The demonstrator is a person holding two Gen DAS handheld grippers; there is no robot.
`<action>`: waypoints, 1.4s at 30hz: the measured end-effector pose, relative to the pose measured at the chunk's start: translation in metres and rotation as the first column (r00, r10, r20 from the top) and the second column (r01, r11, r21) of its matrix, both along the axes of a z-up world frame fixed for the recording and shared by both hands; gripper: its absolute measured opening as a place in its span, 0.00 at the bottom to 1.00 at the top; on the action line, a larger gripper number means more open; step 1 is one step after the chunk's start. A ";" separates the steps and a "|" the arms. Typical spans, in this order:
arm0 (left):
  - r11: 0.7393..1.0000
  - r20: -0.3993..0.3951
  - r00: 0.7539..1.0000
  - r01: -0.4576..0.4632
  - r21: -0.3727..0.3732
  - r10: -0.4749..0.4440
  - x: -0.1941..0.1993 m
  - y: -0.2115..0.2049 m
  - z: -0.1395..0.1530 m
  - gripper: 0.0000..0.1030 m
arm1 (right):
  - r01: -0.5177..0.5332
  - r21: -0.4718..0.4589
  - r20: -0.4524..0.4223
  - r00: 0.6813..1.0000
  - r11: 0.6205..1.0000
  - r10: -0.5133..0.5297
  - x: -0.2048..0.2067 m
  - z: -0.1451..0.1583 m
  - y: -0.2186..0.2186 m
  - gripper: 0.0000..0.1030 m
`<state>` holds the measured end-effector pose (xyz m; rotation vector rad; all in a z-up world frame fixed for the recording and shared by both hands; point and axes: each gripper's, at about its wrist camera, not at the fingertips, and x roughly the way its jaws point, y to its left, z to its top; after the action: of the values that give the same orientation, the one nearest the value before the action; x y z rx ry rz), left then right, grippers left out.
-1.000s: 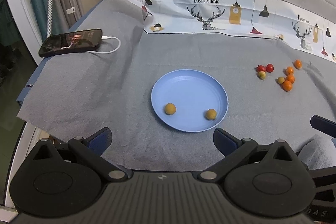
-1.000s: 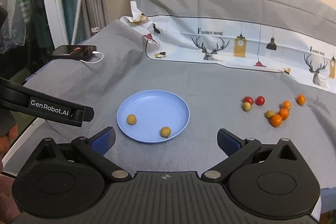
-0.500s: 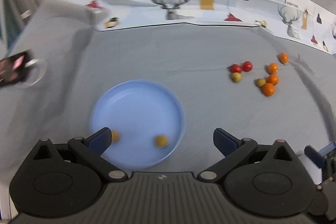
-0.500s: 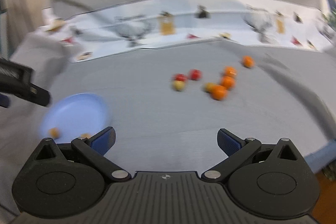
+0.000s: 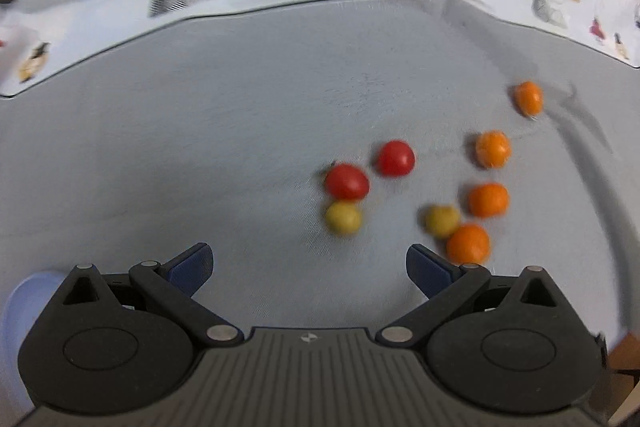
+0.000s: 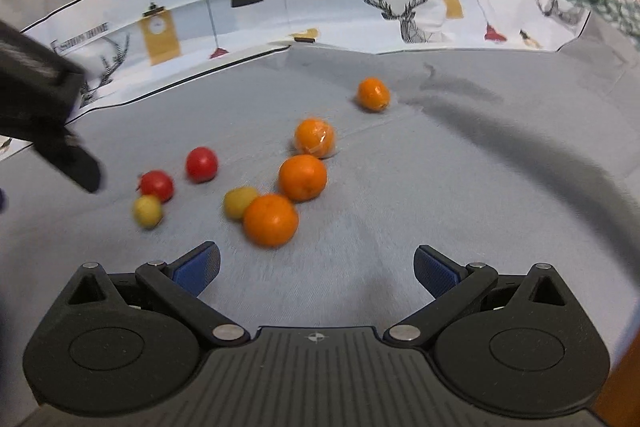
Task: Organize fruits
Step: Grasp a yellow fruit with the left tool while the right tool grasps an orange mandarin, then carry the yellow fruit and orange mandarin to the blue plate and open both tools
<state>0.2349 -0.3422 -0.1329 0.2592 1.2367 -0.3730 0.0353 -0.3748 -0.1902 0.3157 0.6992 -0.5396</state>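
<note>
**Both grippers hover over the loose fruit, hands empty**

The left gripper hangs above the grey cloth with its jaws spread wide and nothing between them. Just ahead of it lies a yellow fruit, touching a red tomato behind it. A second red tomato sits just beside that one, a little farther back. To the right, another yellow fruit touches an orange that lies close to the gripper's right finger. Three more oranges trail away behind: one near the yellow fruit, one farther back, and one well apart near a crease in the cloth. A sliver of the blue plate shows at the lower left edge, well apart from the fruit.

The right gripper is likewise spread open and holds nothing. The nearest orange lies just ahead of it, slightly left of centre. The other gripper shows in this view as a dark, blurred shape at the left, above the red tomato. A printed cloth with deer and lamps runs along the back.
</note>
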 end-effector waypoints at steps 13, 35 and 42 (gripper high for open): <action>0.998 0.008 0.999 0.049 0.044 -0.050 0.034 -0.014 -0.070 1.00 | -0.117 -0.067 -0.047 0.992 0.991 0.114 0.045 -0.035 -0.014 1.00; 0.980 0.188 0.964 0.197 -0.025 -0.189 -0.071 0.056 0.049 0.27 | 0.018 -0.083 0.062 0.998 0.996 -0.012 -0.003 0.004 -0.021 0.37; 0.990 0.199 0.970 0.140 -0.005 -0.136 -0.135 0.136 0.100 0.27 | -0.152 0.092 0.157 0.978 0.984 0.136 -0.066 0.069 0.039 0.37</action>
<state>0.1003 -0.2059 -0.0329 0.3593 1.0215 -0.4677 -0.0303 -0.3358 -0.1209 0.3956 0.5994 -0.3377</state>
